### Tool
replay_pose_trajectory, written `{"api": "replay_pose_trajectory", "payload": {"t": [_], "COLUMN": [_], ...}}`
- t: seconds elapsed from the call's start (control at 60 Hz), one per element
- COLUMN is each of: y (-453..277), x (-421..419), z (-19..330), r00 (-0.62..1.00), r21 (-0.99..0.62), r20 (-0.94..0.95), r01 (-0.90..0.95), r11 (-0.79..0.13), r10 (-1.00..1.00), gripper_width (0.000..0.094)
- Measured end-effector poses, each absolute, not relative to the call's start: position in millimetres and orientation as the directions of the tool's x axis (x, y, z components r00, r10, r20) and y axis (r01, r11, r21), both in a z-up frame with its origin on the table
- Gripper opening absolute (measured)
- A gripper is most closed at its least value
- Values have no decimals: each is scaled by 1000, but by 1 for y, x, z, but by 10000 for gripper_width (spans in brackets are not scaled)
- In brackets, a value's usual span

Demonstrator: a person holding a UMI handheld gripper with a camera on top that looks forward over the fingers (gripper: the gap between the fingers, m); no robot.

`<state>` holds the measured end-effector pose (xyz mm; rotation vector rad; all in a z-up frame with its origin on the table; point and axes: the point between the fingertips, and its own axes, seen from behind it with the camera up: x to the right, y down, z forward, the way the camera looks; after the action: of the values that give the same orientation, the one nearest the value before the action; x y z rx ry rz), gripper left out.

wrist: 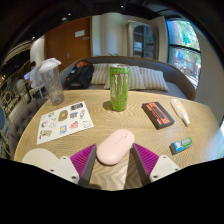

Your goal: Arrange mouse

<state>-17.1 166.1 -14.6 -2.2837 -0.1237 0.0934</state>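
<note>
While your gripper (pixel 113 160) hovers low over the near edge of the round wooden table (pixel 140 128), its jaws stand wide, and the pale pink mouse (pixel 115 146) lies on the tabletop between the two magenta pads (pixel 146 156). A sliver of gap shows at each side, so nothing is clamped as far as the view tells; the mouse rests on its own. Its long axis runs slightly skewed, the far end tipped to the right, the near end toward the left finger. That skew is what your next move turns on: judged from here, you either square the fingers to the body before closing or accept a diagonal pinch on a smooth rounded shell, which may slip.

Surroundings, far to near:
- green drink can (pixel 119 88), upright, straight beyond the mouse, well apart
- clear plastic tumbler (pixel 51 81), far left
- sticker sheet (pixel 65 121), flat, left of the mouse
- dark booklet (pixel 158 114) and white marker (pixel 180 111), right side
- small teal object (pixel 180 146), near right, just beside the right finger; identity unclear

Nothing stands between jaws and mouse. The teal item is the closest obstacle if you shift the mouse rightward.
</note>
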Motion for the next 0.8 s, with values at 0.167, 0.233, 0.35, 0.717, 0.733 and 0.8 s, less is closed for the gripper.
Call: {"api": "replay_pose_trajectory", "payload": {"t": [0.167, 0.233, 0.35, 0.717, 0.733, 0.8], "y": [178, 183, 189, 154, 149, 125], "x": [-18, -20, -22, -52, -56, -78], "z": [-15, -15, -15, 40, 50, 82], "r00": [999, 1000, 999, 998, 998, 998], "r21": [-762, -763, -784, -775, -786, -815], "r20": [-26, -24, -27, -43, -39, -30], "r01": [4, -5, -10, 0, 5, 11], "r11": [-648, -646, -621, -632, -619, -580], "r10": [37, 20, 18, 53, 57, 61], "gripper_width": [766, 759, 581, 395, 396, 394]}}
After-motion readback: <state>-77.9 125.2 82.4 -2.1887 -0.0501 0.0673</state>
